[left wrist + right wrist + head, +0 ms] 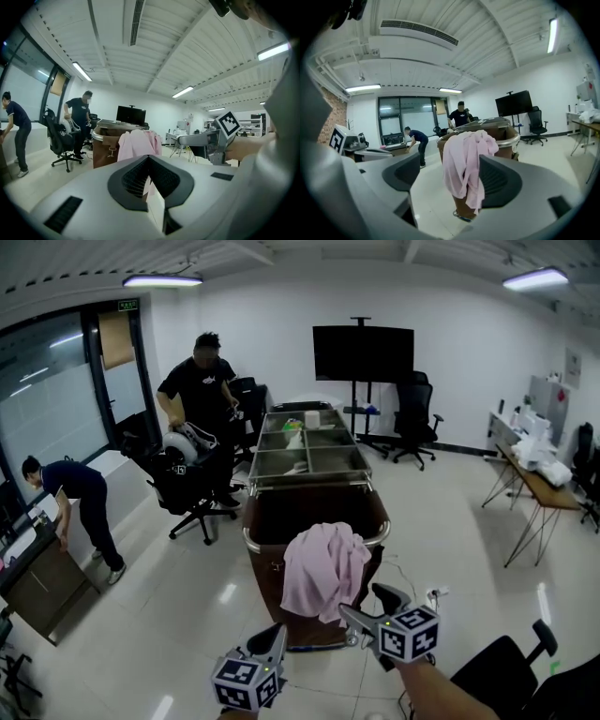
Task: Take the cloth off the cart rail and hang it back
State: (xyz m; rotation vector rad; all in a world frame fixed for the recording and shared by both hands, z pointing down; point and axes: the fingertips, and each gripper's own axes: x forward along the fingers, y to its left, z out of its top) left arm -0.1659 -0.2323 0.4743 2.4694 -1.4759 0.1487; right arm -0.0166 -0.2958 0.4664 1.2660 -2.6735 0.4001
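Observation:
A pink cloth [323, 570] hangs over the near rail of a brown cart bin [272, 521]. My right gripper [364, 604] is just right of the cloth's lower edge and open. In the right gripper view the cloth [464, 164] hangs ahead in the gap between the spread pads of that gripper [450, 165], untouched. My left gripper [277, 634] is lower and to the left, short of the cart. Its pads [136, 176] meet at the tip with nothing between them. The left gripper view shows the cloth [138, 143] on the cart [105, 145] and the right gripper [187, 139] beside it.
Metal trays [305, 451] fill the cart's far part. One person [202, 381] stands by an office chair [192, 488] at the back left; another [75, 498] bends over a desk on the left. A screen on a stand [363, 352], a desk [534, 474] and a black chair [506, 662] are also there.

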